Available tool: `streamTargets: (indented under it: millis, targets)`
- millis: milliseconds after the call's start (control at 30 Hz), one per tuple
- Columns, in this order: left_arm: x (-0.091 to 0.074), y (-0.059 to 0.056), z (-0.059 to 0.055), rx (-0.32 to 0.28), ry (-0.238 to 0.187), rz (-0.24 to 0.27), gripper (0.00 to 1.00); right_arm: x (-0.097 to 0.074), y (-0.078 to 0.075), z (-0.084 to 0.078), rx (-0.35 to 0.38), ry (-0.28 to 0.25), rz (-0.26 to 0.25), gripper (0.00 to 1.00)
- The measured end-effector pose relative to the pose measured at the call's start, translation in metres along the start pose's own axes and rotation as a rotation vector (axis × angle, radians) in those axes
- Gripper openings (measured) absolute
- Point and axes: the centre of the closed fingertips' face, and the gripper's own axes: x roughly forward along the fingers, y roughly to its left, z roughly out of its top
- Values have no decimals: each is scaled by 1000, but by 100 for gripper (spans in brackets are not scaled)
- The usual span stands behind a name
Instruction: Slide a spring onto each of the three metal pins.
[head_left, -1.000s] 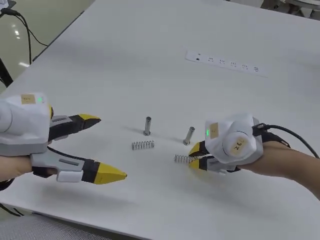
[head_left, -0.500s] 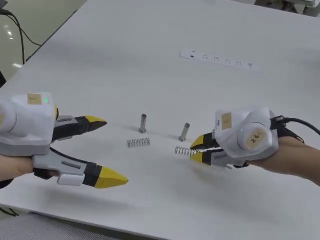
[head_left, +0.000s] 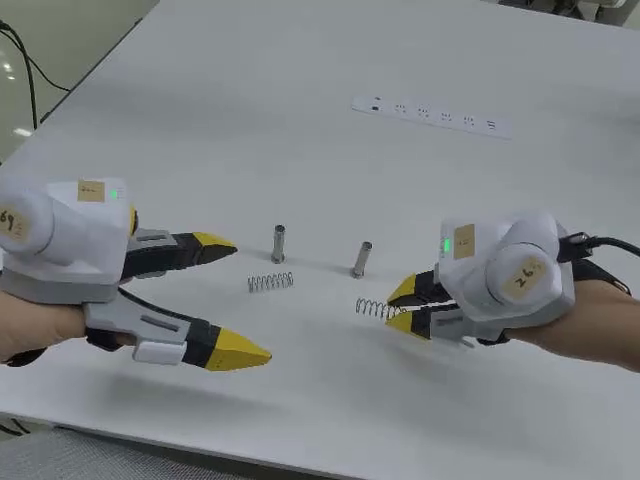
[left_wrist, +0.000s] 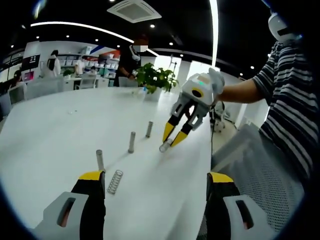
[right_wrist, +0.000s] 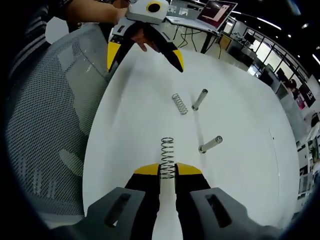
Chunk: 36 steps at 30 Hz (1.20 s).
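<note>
Spring (head_left: 372, 308) between right tongs (head_left: 399, 306)

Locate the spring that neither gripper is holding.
In the head view, the free spring lies flat on the table, just in front of the left pin, ahead of the open left gripper.

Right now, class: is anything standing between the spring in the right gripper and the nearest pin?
Nothing visible. The right gripper is shut on one spring, and only bare table lies between it and the nearest pin. The other spring lies off to the side, by the second pin.
</note>
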Motion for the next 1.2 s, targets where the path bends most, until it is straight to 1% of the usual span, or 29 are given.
streamTargets:
  millis: [100,167,233,267,300,433,500,633,733,833,900,1000,1100,1200]
  targets:
    - [7,-4,2,10,6,-32,74,-2,2,-3,11,13,0,8]
    - [13,-5,-1,11,23,-54,69,-3,2,-3,20,13,-9,8]
    - [18,-3,-3,19,38,-62,67,-4,4,-3,35,7,-7,8]
    - [19,-3,-3,19,38,-64,66,-4,4,-2,37,6,-7,8]
    - [21,-2,-2,21,36,-69,65,-5,4,-2,36,6,-9,8]
    - [30,-6,9,4,-7,-104,58,-9,4,2,47,-2,-13,8]
    - [34,-8,12,-5,-17,-121,54,-11,4,5,47,-5,-16,8]
    - [43,-13,15,-2,-21,-141,50,-13,5,9,18,-1,-12,8]
    - [50,-21,15,4,-16,-170,45,-16,6,16,16,-12,-8,8]
    - [59,-24,13,6,-9,-172,44,-17,6,20,19,-24,-10,8]
    - [65,-26,11,20,-1,-169,45,-16,6,21,24,-25,-12,8]
    - [72,-29,13,22,-7,-177,42,-16,7,22,25,-24,-10,8]
    - [77,-33,15,27,-11,-195,38,-15,9,21,14,-18,-9,8]
    - [80,-35,15,36,-8,-200,36,-15,10,22,6,-15,-7,8]
